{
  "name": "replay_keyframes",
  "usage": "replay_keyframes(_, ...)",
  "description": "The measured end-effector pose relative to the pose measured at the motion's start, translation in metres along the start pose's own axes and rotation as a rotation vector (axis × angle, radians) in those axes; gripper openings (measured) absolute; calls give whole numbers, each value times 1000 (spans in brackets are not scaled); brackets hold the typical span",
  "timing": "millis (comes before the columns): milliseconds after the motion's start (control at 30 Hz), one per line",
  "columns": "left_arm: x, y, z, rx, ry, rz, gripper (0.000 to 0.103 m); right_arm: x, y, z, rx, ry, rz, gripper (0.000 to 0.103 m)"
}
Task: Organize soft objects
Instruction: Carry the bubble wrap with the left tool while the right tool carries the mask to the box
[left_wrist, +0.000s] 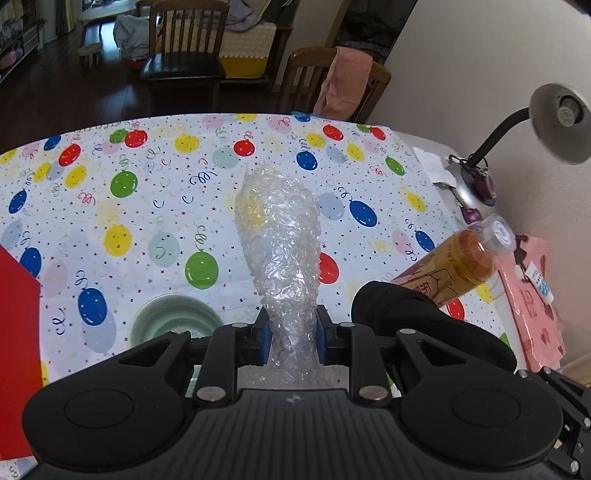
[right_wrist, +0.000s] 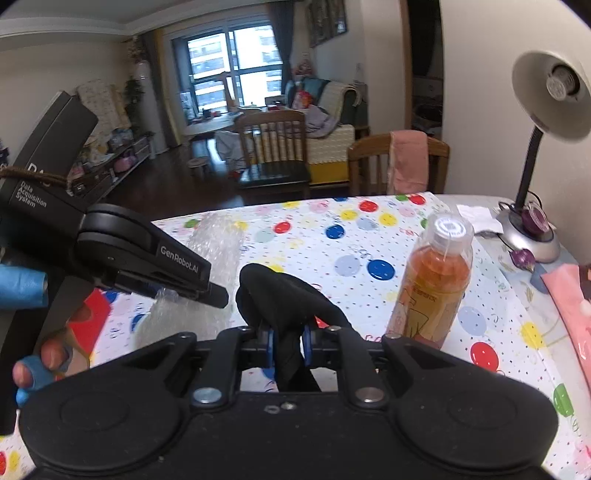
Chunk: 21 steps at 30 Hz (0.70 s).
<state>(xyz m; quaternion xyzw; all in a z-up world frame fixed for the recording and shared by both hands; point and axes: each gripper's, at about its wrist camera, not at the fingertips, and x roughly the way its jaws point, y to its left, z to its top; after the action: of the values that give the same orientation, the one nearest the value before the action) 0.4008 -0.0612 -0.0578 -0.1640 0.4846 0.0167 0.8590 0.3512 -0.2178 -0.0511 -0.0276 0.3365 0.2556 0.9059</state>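
My left gripper (left_wrist: 291, 338) is shut on a crumpled roll of clear bubble wrap (left_wrist: 280, 236), which sticks out ahead of the blue pads above the balloon-print tablecloth (left_wrist: 147, 206). My right gripper (right_wrist: 288, 345) is shut on a black soft cloth (right_wrist: 284, 295) that bulges up between its fingers. In the left wrist view the same black cloth (left_wrist: 406, 314) shows at the lower right. In the right wrist view the left gripper (right_wrist: 216, 295) comes in from the left, held by a hand with blue-taped fingers, with the bubble wrap (right_wrist: 218, 240) beyond it.
An orange drink bottle (right_wrist: 436, 280) stands on the table to the right. A desk lamp (right_wrist: 535, 206) stands at the far right by the wall, near a pink packet (left_wrist: 532, 295). A green bowl (left_wrist: 173, 325) and a red box (left_wrist: 14, 354) lie left. Wooden chairs stand behind the table.
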Motion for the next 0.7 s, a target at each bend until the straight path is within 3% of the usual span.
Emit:
replay_keyframes(367, -60, 29, -23, 5, -31, -37, 23, -51, 38, 8, -74, -66, 78, 13)
replay_keyframes(700, -112, 82, -39, -31, -51, -8, 23, -63, 88, 22, -147, -83, 142, 13)
